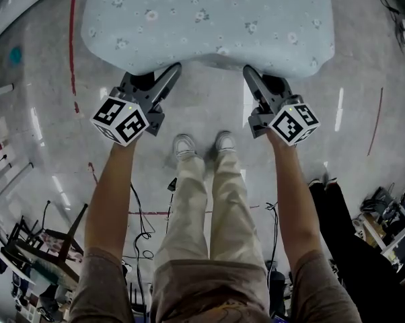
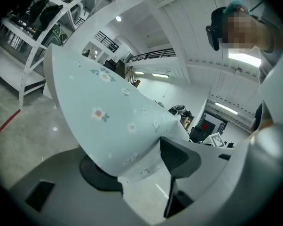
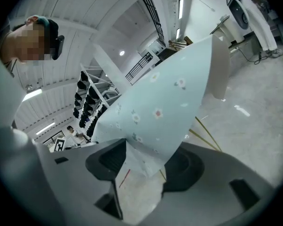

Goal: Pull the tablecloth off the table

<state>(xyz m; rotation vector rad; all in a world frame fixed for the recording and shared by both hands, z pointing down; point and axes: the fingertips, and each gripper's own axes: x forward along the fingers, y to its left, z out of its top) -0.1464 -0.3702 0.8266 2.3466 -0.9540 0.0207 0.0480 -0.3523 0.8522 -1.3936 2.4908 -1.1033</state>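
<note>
**Item inspected:** the pale blue fabric tablecloth with a small flower print lies spread over the table and hides it entirely. Its near edge hangs toward the person.

**Tools:** the grey two-jaw left gripper and the grey two-jaw right gripper both reach in at that near edge, well apart from each other.
- In the left gripper view, the left gripper has a corner of the tablecloth draped across one pad. Its jaws stand wide and are not clamped.
- In the right gripper view, the right gripper straddles a hanging fold of the tablecloth. Its jaws are narrower but do not yet pinch it (bare floor shows through the gap below the fabric).

**Risks, as judged:**
1. If the pull starts before either pair bites, the thin fabric slides straight out.
2. If one side grips and the other does not, the cloth skews, bunches and drags on the far edge.
3. The white shoes stand just beneath the hem, so falling cloth may land underfoot.
4. Loose black cables lie on the glossy grey floor behind the person, where a backward step could snag
</note>
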